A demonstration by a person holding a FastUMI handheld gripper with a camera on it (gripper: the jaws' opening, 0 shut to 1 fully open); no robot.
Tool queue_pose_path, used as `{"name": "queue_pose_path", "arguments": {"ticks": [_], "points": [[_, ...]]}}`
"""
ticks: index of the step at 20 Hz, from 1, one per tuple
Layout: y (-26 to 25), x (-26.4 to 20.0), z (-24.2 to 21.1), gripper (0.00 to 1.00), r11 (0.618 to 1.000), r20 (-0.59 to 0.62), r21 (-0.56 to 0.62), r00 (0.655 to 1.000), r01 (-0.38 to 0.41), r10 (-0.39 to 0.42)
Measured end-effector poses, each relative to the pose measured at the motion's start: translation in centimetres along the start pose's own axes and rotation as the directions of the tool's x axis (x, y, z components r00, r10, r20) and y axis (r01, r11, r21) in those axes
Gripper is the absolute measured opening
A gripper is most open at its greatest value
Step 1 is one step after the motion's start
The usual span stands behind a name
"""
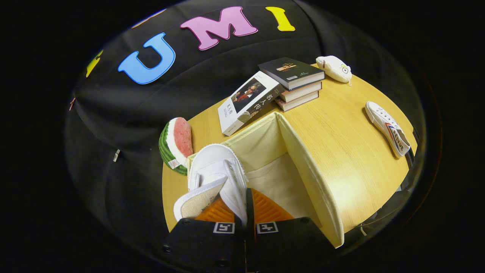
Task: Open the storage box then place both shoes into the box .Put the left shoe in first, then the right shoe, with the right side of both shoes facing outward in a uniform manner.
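Gripping a light, soft canvas shoe by its heel wall, the tool is narrow, both fingers pinching it above the open box; second shoe lies on the desk well beyond.

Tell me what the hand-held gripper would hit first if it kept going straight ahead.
Probably the inside of the open storage box: the hand-held gripper, shut on the white shoe, points down into it. Depth is unclear.
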State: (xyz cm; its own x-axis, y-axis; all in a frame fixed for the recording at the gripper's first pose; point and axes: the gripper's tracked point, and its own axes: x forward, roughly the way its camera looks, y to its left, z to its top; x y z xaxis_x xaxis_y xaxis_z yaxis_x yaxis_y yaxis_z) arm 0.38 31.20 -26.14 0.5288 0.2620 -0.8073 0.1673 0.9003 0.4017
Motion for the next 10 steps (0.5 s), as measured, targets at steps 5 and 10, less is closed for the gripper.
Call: {"name": "queue_pose_path", "arguments": {"ticks": [5, 10], "points": [[1.9, 1.0, -1.4, 0.2, 0.998, -0.06, -0.023, 0.997, -0.058, 0.056], [1.4, 0.5, -1.6, 0.82, 0.991, -0.128, -0.114, 0.991, -0.065, 0.05]]}}
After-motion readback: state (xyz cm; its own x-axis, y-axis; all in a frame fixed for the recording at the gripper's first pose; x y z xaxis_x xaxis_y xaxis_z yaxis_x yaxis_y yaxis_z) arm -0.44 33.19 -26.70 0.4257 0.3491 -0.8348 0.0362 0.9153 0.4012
